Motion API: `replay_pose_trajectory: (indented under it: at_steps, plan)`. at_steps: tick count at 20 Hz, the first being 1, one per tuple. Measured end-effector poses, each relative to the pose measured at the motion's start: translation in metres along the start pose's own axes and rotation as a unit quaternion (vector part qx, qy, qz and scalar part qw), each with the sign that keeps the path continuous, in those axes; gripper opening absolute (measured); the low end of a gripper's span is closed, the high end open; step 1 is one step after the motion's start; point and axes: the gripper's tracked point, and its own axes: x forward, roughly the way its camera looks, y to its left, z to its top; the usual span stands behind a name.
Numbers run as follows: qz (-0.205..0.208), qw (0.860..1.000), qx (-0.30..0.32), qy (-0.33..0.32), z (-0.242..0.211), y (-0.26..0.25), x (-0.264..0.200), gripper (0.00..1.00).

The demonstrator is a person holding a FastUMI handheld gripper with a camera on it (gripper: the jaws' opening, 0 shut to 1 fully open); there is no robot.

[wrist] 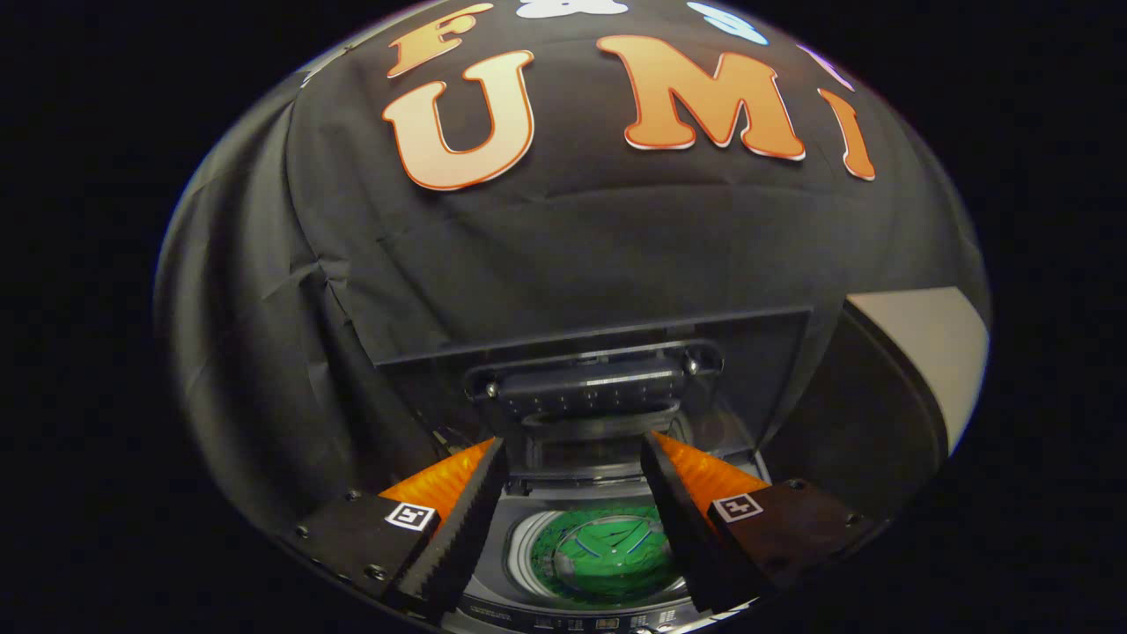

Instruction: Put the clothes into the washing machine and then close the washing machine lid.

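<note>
Hand-held gripper (572, 519) poised above the washer (537, 608), fingers spread and empty, angled down over the drum (607, 555); lid (590, 387) raised beyond.

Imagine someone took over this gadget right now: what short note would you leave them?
Gripper: fingers open, holding nothing, hovering above the washing machine.
Lid: standing open, upright beyond the fingers.
Drum: visible between the fingers, with something green at the bottom; I cannot tell if that is clothing.
Left: confirm the clothes are inside, then close the lid.
</note>
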Motion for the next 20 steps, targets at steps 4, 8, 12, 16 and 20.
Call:
replay_pose_trajectory:
  at_steps: [4, 8, 12, 16, 20]
  plan:
    - [-0.002, 1.0, -0.009, -0.018, 0.029, -0.001, 0.004, 0.98]
    - [-0.011, 0.999, -0.013, -0.03, 0.056, -0.01, 0.024, 0.99]
    - [-0.017, 0.999, -0.02, -0.038, 0.072, -0.016, 0.041, 0.99]
    - [-0.025, 0.999, -0.024, -0.03, 0.072, -0.022, 0.057, 0.98]
    - [-0.027, 0.999, -0.028, -0.031, 0.072, -0.02, 0.058, 0.99]
